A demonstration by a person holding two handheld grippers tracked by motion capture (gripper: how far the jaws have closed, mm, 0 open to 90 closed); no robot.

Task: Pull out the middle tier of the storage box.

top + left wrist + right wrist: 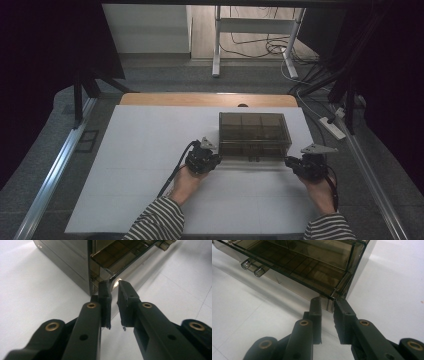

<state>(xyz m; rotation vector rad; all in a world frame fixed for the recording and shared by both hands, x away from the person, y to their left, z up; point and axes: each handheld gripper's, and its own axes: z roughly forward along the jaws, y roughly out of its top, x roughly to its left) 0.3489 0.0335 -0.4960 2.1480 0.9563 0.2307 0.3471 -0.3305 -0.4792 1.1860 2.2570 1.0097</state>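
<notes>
The smoky, see-through storage box (254, 135) is sitting on the white surface (140, 165), right of its middle, with its long axis running left to right across the person's front. Its lowest drawer (294, 267) is standing slightly out toward the person, two small knobs (253, 268) showing at its front.

The left hand-held gripper (216, 159) is pointing at the box's near left corner, and the right hand-held gripper (290, 161) at the near right corner, so the box is lying straight ahead of and between them, each hand about equally near to its own end.

In the left gripper view the jaws are standing nearly together, a narrow gap between them, the drawer's corner edge (111, 278) just at their tips; whether the pads are pressing on it cannot be told. In the right gripper view the jaws are likewise narrowly parted around the drawer's corner, apparently pinching it, though not certainly.
</notes>
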